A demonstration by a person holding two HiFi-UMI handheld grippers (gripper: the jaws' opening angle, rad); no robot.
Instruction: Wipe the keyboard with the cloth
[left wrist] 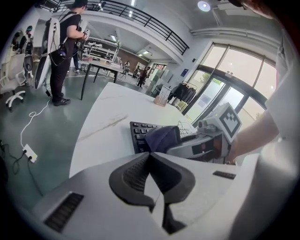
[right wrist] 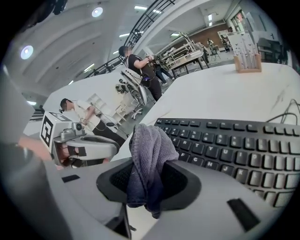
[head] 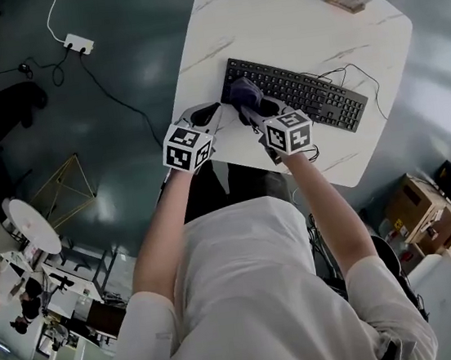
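Purple-grey towelling cloth [right wrist: 147, 154], pinched in the right gripper [right wrist: 150, 180], sat at the black keyboard's [right wrist: 234, 150] left end, apparently needing a rightward sweep; left gripper [left wrist: 151, 157] closed, empty.

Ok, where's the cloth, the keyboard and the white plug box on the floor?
cloth [right wrist: 149, 152], right gripper view, on its bunched middle fold.
keyboard [head: 305, 94], head view, on the keys at its middle.
power strip [head: 78, 44], head view, on its white top.
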